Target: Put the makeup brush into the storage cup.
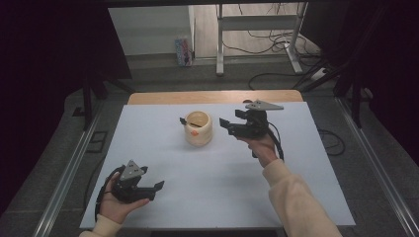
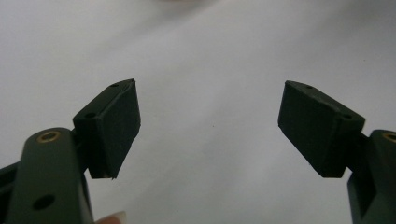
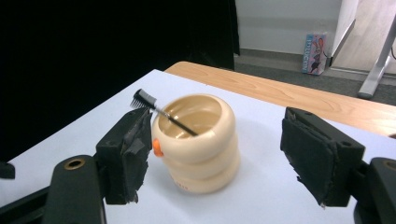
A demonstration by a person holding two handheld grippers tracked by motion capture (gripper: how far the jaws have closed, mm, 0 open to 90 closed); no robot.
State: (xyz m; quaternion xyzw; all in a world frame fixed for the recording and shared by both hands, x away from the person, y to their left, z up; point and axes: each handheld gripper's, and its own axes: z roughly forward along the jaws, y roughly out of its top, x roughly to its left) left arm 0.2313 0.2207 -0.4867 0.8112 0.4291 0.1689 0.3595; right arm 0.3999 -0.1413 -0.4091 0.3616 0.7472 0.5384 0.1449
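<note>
A cream ribbed cup (image 1: 198,128) (image 3: 198,142) stands upright near the middle of the white table, with an orange mark on its side. A small black brush (image 3: 161,112) leans inside it, its bristle head sticking out over the rim. My right gripper (image 1: 232,123) (image 3: 212,156) hovers just right of the cup, open, jaws pointed at it with nothing between them. At the table's front left corner my left gripper (image 1: 155,188) (image 2: 210,128) is held low and open over bare table.
The white table top (image 1: 207,187) has a wooden strip (image 1: 212,97) along its far edge. Beyond it are a metal desk frame (image 1: 257,37), floor cables (image 1: 276,39) and a small colourful box (image 1: 183,51). Dark curtains flank both sides.
</note>
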